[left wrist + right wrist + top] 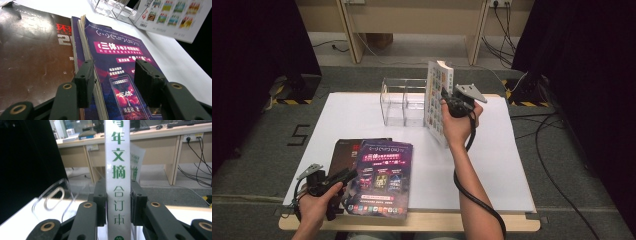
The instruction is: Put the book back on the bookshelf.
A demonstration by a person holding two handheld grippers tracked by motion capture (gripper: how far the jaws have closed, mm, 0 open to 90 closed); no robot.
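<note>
A thick white book [438,87] stands upright on its edge at the right end of a clear acrylic rack [404,102]. My right gripper [446,100] is shut on it; in the right gripper view both pads [100,205] press the white spine [118,170] with green characters. A purple magazine [382,177] lies on a small stack at the table's front left, partly over a dark brown magazine [343,152]. My left gripper [116,82] is open, low over the purple magazine [120,57], its jaws straddling the cover's near edge without pressing it.
A white sheet [492,165] covers the tabletop. The rack's curved clear divider [53,197] stands just left of the held book. Cables [557,145] lie on the floor at the right, and wooden desk legs [352,35] stand beyond the table.
</note>
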